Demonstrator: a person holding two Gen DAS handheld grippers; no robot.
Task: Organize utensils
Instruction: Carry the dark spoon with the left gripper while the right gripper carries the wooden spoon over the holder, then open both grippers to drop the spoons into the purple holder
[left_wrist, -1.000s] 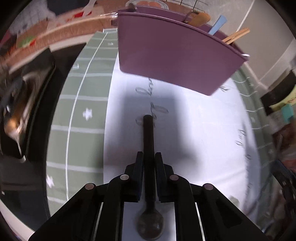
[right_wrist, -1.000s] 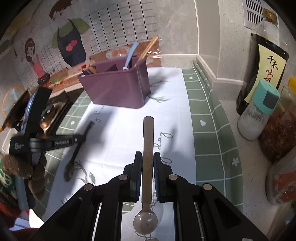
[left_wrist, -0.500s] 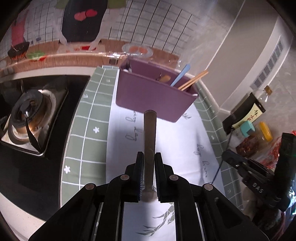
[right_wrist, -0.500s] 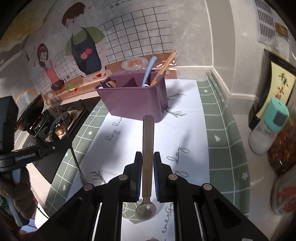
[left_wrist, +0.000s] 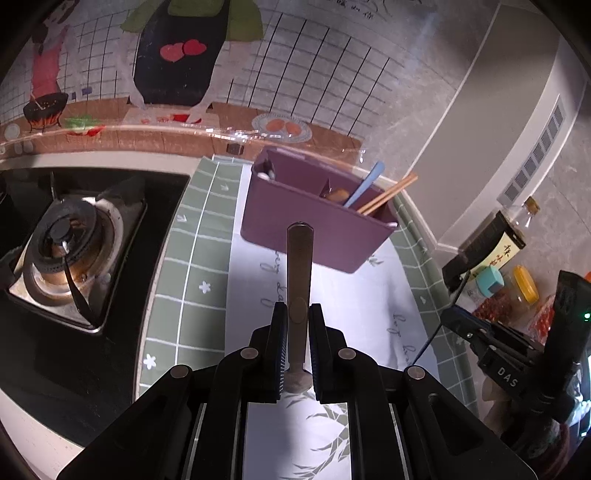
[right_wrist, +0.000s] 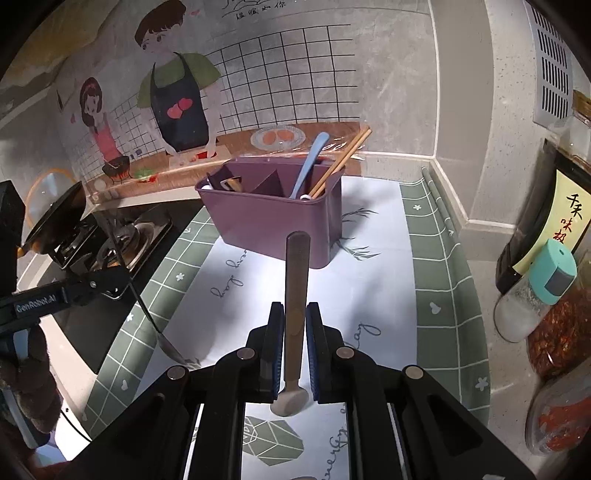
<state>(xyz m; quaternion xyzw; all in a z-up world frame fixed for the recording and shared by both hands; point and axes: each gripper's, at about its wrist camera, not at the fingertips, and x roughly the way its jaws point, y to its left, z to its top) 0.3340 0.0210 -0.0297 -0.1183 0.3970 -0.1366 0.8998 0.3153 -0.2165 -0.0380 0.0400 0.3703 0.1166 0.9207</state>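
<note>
My left gripper (left_wrist: 298, 314) is shut on a dark spoon (left_wrist: 299, 273), handle pointing ahead and bowl back under the jaws. It hangs above the white mat, short of the purple utensil holder (left_wrist: 314, 225). My right gripper (right_wrist: 295, 314) is shut on a brown-handled spoon (right_wrist: 295, 280) with a pale bowl, also aimed at the holder (right_wrist: 273, 221). A blue spoon (right_wrist: 310, 162) and chopsticks (right_wrist: 343, 158) lean in the holder's right compartment. The right wrist view shows the left gripper (right_wrist: 118, 284) at the left, the dark spoon (right_wrist: 162, 332) hanging from it.
A gas stove (left_wrist: 66, 243) sits left of the green checked mat (left_wrist: 184, 295). On the right stand a soy sauce bottle (right_wrist: 546, 206), a shaker with a teal lid (right_wrist: 539, 288) and chilli jars (right_wrist: 561, 332). The tiled wall runs behind the holder.
My left gripper has risen and pulled back with the dark spoon, so the holder looks smaller and farther. The right gripper has risen a little, still gripping its spoon.
</note>
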